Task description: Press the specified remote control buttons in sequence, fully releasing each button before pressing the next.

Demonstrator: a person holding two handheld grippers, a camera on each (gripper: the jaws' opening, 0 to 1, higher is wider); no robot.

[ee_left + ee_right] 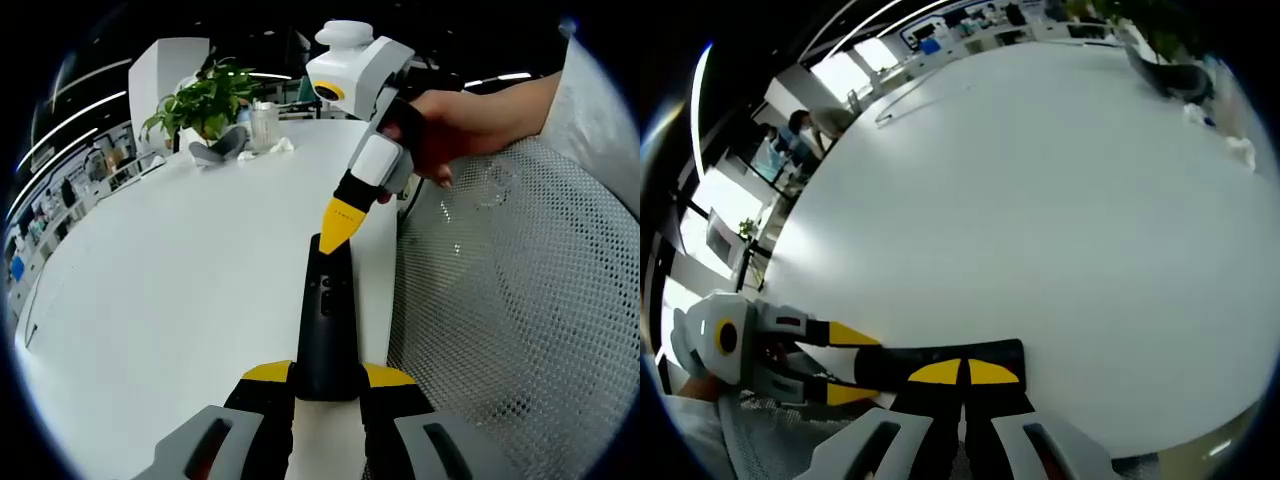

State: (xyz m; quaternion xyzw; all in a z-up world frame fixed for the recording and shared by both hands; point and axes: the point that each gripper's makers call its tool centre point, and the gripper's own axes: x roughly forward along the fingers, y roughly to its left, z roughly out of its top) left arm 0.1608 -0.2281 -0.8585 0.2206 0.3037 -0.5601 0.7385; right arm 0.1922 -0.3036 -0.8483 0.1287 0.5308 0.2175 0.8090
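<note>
The remote (326, 325) (940, 366) is long, thin and black, with small buttons in a row down its top, and it lies flat, face up, on the white table near the edge, one end between yellow tips, another yellow tip on its other end.

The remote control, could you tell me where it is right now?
In the left gripper view the remote control lies near the white table's right edge, clamped by the left gripper, with the right gripper's yellow tip at its far end.
</note>
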